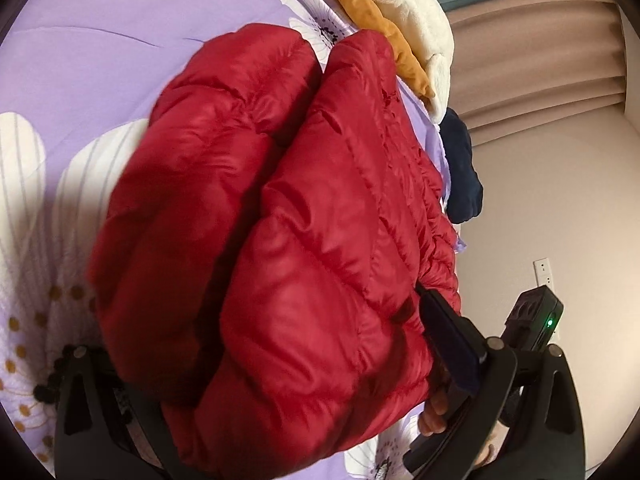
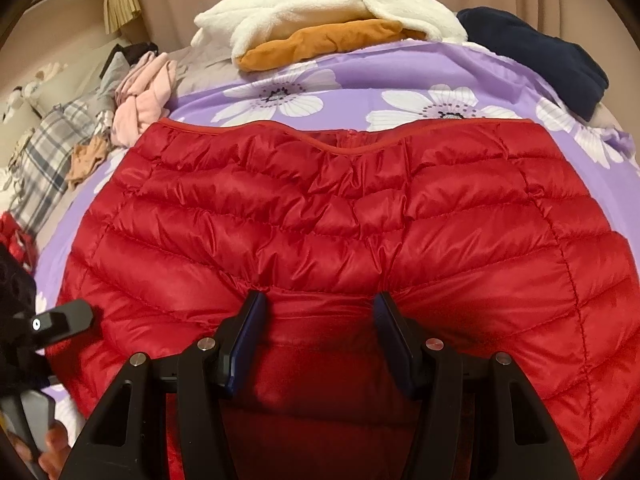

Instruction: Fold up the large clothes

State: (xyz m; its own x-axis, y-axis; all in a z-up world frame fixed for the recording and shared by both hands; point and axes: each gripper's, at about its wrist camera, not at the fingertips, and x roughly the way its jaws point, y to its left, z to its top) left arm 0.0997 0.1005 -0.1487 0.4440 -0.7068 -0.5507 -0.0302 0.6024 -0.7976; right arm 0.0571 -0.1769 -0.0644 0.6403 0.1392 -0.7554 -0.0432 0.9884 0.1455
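Note:
A red quilted puffer jacket [image 2: 320, 200] lies spread on a purple flowered bed cover [image 2: 352, 80], its hem at the far side. My right gripper [image 2: 320, 308] is shut on a bunched fold at the jacket's near edge, and both blue pads press into the fabric. In the left wrist view a thick lifted fold of the jacket [image 1: 300, 220] bulges over my left gripper [image 1: 280, 300]. Its right finger [image 1: 444, 328] digs into the fold and its left finger is hidden under the fabric. The right gripper's housing [image 1: 538, 320] shows a green light beside it.
A cream fleece [image 2: 320, 4] on an orange garment [image 2: 320, 44] and a navy garment [image 2: 536, 52] lie at the bed's far edge. Pink clothes [image 2: 148, 96] and plaid fabric [image 2: 48, 148] lie at the left. A person's fingers [image 1: 434, 412] hold a handle. Curtains [image 1: 540, 60] hang behind.

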